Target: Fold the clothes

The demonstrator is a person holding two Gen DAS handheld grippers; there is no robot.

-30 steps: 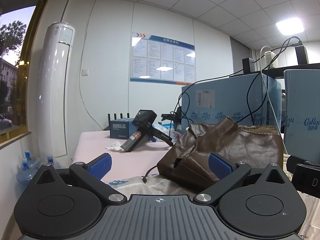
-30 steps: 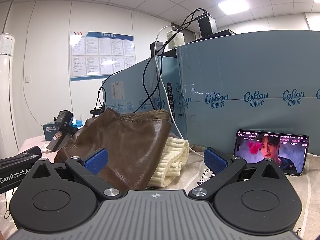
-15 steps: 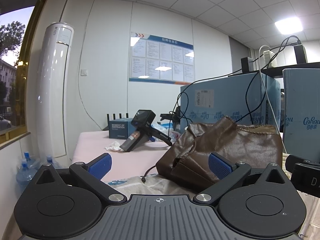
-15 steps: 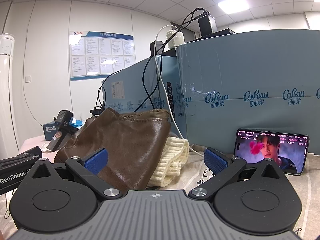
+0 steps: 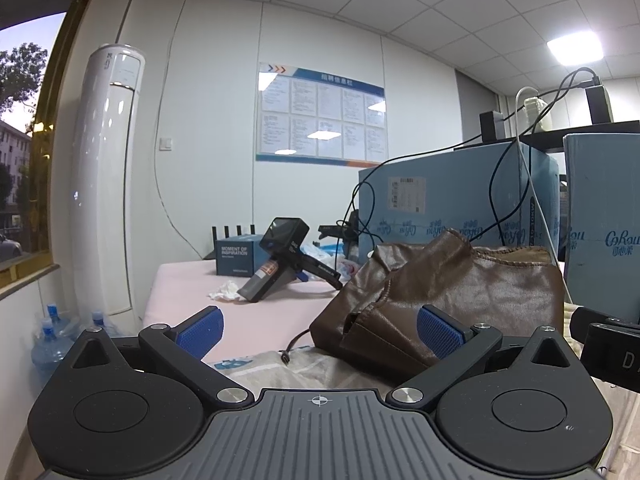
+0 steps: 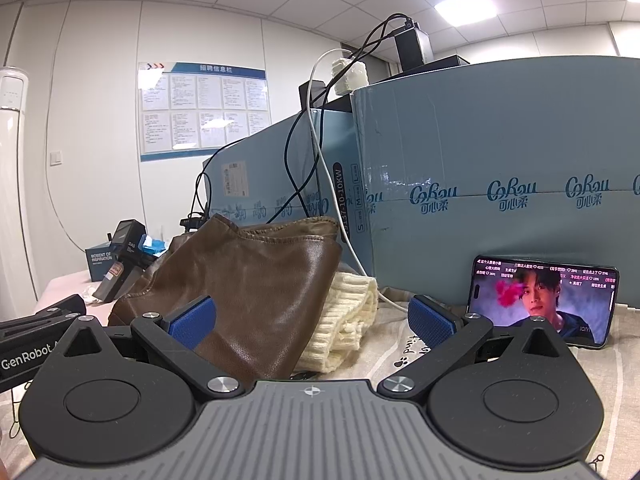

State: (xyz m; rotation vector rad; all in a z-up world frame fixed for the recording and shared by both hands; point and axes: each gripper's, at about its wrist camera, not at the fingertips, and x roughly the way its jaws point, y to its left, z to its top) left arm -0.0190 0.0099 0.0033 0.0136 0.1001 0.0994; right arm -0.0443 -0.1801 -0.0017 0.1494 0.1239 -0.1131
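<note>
On top of the table, a brown leather garment is lying in a soft, lumpy heap, and it is resting partly on a light printed cloth that is covering the near part of the table. Under the brown heap's right side, a cream knitted piece is peeking out, touching it. The left gripper is sitting low in front of the heap with its two blue pads spread wide, gripping nothing. The right gripper is also spread wide and holding nothing, and its left pad is showing in front of the brown leather, though I cannot tell if it is touching. Just to the right, a phone is leaning on its side against a big blue box and is showing a face on its screen. Black and white cables are hanging down over the blue boxes behind the clothes. Farther back on the pink table top, a black handheld device is leaning beside a small blue box and a crumpled white tissue. Over by the window, a tall white air conditioner is standing with water bottles near its foot.
</note>
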